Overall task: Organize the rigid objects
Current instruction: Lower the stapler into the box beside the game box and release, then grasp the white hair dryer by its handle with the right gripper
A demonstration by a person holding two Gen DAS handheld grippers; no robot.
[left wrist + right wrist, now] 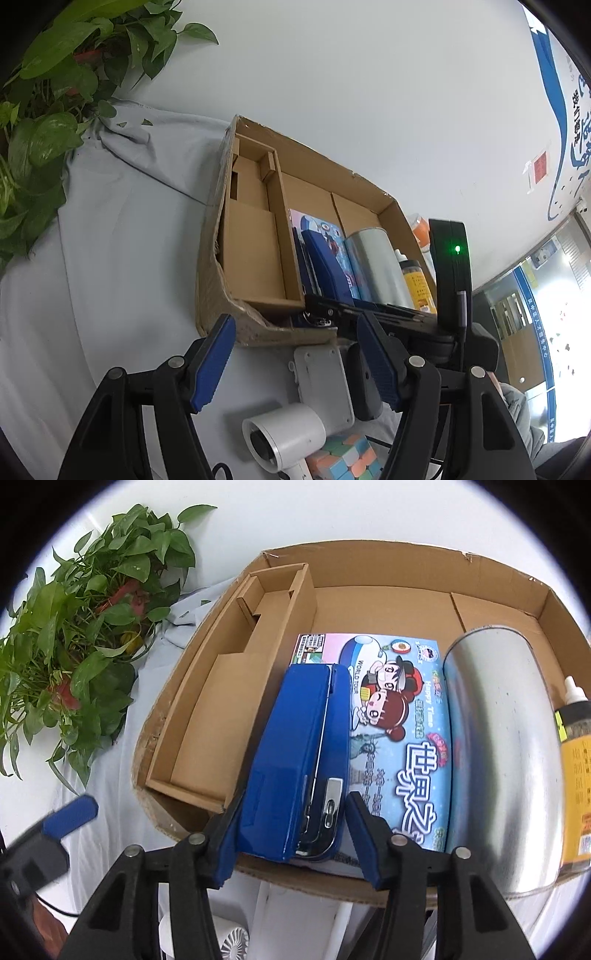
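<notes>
A blue stapler (pixel 295 760) lies in the cardboard box (pixel 369 557), on its side against a colourful game box (pixel 402 731). My right gripper (pixel 291 834) has its jaws around the stapler's near end, close to its sides; I cannot tell if they press it. A silver can (pixel 506 746) and a yellow glue bottle (pixel 576 775) lie to the right in the box. My left gripper (pixel 295 365) is open and empty over the table in front of the box (pixel 221 295). The stapler (pixel 325 262) and can (pixel 376 262) show there too.
A white handheld fan (pixel 288 435), a grey flat case (pixel 325 384) and a pastel puzzle cube (pixel 347 458) lie on the grey cloth (pixel 110 258) in front of the box. A potted plant (pixel 74 638) stands at the left. A cardboard insert (pixel 229 686) fills the box's left side.
</notes>
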